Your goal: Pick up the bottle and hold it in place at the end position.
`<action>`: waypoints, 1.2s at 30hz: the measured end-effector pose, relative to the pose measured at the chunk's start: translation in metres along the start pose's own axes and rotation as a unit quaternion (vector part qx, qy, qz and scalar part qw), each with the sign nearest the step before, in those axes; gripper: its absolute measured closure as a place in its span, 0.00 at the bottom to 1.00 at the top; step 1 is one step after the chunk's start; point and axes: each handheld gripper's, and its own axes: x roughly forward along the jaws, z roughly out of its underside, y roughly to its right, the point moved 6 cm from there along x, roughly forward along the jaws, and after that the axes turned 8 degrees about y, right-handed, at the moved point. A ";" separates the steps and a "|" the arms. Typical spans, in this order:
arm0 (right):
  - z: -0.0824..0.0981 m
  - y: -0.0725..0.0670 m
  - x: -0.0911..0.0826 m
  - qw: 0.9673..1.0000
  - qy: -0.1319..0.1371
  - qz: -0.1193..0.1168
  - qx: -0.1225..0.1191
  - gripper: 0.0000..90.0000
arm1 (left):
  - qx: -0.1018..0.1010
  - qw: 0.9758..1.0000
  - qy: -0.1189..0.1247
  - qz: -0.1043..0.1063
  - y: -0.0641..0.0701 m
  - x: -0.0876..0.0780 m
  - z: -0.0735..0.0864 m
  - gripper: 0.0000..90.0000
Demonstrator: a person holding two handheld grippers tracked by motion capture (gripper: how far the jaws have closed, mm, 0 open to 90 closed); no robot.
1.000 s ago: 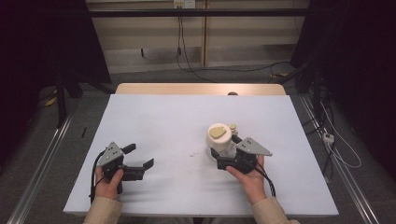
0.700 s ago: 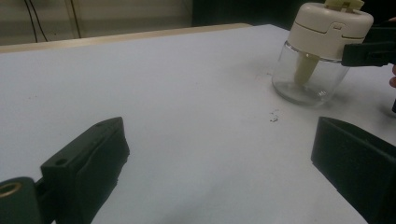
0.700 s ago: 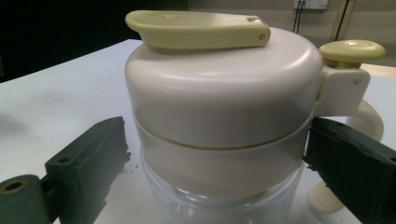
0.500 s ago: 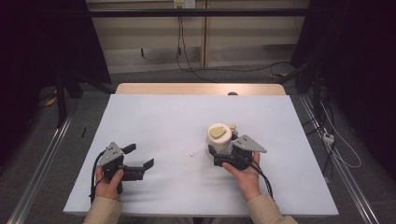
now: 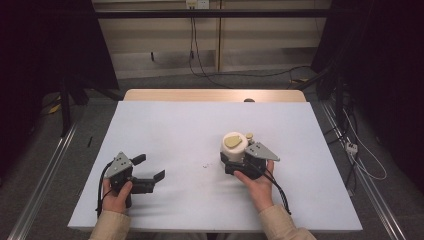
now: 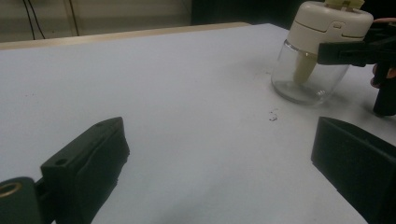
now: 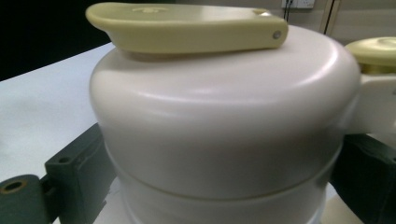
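Each hand carries a black two-jaw tool. The left gripper (image 5: 150, 168) has a boxy black body topped by a grey three-cornered plate with small dark screw heads, and a black cable loops from its rear past the wrist. The right gripper (image 5: 231, 162) bears the same grey plate, and its black cable trails back along the forearm. In the left gripper view the jaws are thick, matte black blocks with slanted faces; one has a small round hole, and a brass-coloured ring sits at its base. Both forearms wear light tan sleeves (image 5: 111, 227).
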 end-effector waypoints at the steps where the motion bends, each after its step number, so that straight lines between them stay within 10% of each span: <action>1: 0.000 0.000 0.001 1.000 0.001 0.002 0.002 0.06 | 0.000 1.000 0.000 0.000 0.000 0.000 0.000 0.04; 36: -0.014 -0.004 0.010 1.000 0.029 -0.009 0.004 0.08 | 0.000 1.000 0.001 0.002 0.000 0.000 0.000 0.04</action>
